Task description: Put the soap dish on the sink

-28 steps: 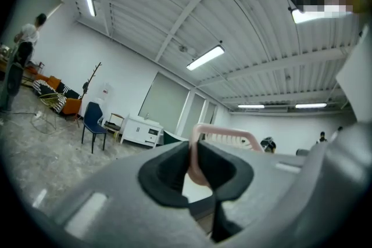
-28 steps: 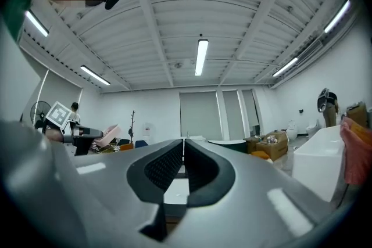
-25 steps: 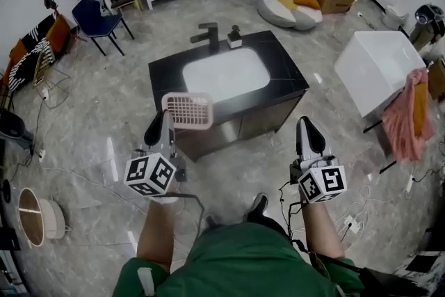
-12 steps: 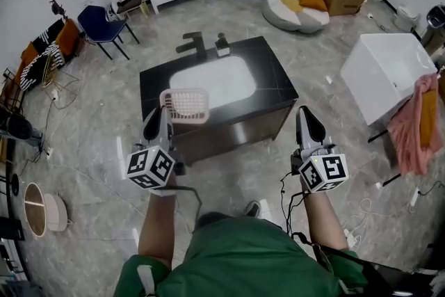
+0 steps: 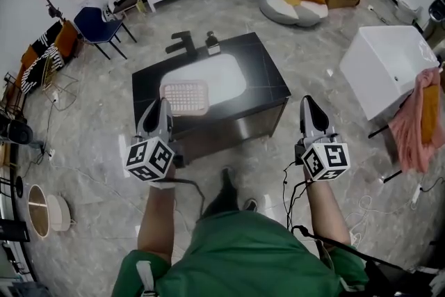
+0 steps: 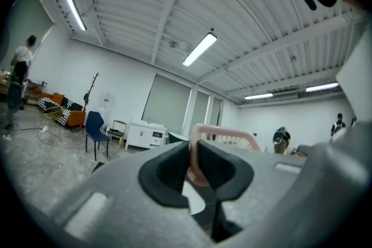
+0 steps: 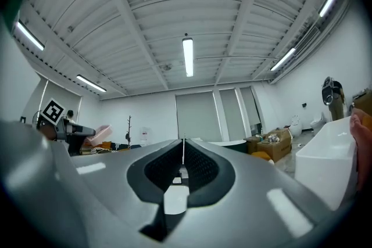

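Left hand-held gripper (image 5: 164, 108) is pinching the near rim of the pink slotted soap dish (image 5: 185, 97), jaws pressing onto that edge with the rim standing between them in the left gripper view (image 6: 224, 132). Dish is sticking out just ahead of the jaw tips, roughly level, hanging over the near-left part of the white sink basin (image 5: 219, 73) set in the black worktop (image 5: 268, 76). Whether it is touching the surface or hovering cannot be told from the head view. Right hand-held gripper (image 5: 309, 108) is carrying nothing, jaws pressed together, held well off to the right of the left one and short of the worktop's front edge, over the floor. Black faucet (image 5: 182, 43) and a soap dispenser (image 5: 212, 44) are standing beyond the dish, at the far edge.

Progress, as a judgement: pickup and carry are looking done, dish is arriving at the sink. Left to do: lowering it onto the worktop or basin rim, spreading the jaws, pulling back.
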`<state>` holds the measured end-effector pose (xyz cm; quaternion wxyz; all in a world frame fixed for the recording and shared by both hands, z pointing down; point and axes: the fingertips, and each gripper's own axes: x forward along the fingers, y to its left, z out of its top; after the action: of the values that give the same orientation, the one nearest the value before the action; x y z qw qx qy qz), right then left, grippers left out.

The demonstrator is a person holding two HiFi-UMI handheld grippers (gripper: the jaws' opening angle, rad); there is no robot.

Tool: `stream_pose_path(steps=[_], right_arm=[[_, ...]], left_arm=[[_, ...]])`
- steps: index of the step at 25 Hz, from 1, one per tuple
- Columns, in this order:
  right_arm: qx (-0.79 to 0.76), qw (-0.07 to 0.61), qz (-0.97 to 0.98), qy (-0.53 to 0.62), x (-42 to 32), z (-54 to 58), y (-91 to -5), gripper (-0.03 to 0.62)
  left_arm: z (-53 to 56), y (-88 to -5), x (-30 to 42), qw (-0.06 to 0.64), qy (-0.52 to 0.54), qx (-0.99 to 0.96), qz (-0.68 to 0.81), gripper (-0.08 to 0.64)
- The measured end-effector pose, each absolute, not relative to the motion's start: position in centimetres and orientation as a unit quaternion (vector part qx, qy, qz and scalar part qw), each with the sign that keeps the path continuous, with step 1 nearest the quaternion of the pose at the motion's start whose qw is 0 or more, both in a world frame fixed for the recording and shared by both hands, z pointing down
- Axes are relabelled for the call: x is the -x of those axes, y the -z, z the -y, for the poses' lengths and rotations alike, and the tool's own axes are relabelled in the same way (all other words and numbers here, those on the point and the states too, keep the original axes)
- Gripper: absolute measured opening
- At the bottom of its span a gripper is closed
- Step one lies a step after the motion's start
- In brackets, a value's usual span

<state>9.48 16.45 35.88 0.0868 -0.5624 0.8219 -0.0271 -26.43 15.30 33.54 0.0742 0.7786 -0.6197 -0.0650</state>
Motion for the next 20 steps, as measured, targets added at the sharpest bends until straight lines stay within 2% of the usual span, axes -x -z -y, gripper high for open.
stream_pose_path(steps=[9,20], right_arm=[[0.564,0.07,-0.822,0.023,-11.5,-12.2,-36.9,0.006],[0.586,0.039,-0.809,0.035,-13.7,0.2,-38.9,0.006]], left_arm=[[-8.9,-36.0,23.0,0.092,0.061,-0.791,0.602,0.044],[6.3,-39.6,20.5,0.122,0.062,-0.801,0.583,0.043]])
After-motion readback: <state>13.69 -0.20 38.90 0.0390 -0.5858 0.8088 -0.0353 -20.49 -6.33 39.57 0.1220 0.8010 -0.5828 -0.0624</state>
